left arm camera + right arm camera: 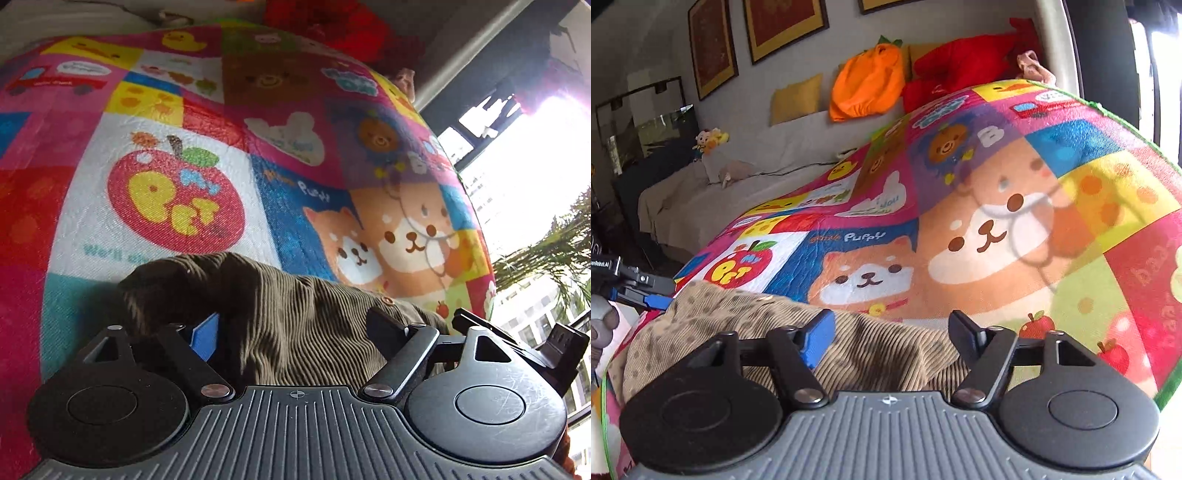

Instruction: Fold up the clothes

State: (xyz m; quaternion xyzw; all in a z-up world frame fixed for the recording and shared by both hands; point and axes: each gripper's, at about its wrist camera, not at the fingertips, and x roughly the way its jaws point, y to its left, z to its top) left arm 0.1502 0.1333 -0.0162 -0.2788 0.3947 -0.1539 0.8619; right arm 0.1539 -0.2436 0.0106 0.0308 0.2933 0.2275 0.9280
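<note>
A brown corduroy garment (288, 317) lies bunched on the colourful cartoon play mat (177, 192), close under both cameras. My left gripper (295, 328) is open, its fingers straddling the cloth; a fold humps over the left blue pad (205, 336). In the right wrist view the same garment (871, 350) looks tan, with a spotted lining (701, 310) turned up at the left. My right gripper (891, 336) is open over the garment's near edge, with cloth between its fingers. The left gripper (653, 297) shows at the garment's far left end.
The mat (997, 206) spreads ahead with free room. Behind it a sofa (746, 177) holds yellow, orange (868, 88) and red cushions and soft toys. Bright windows and a plant (554, 254) stand to the right in the left wrist view.
</note>
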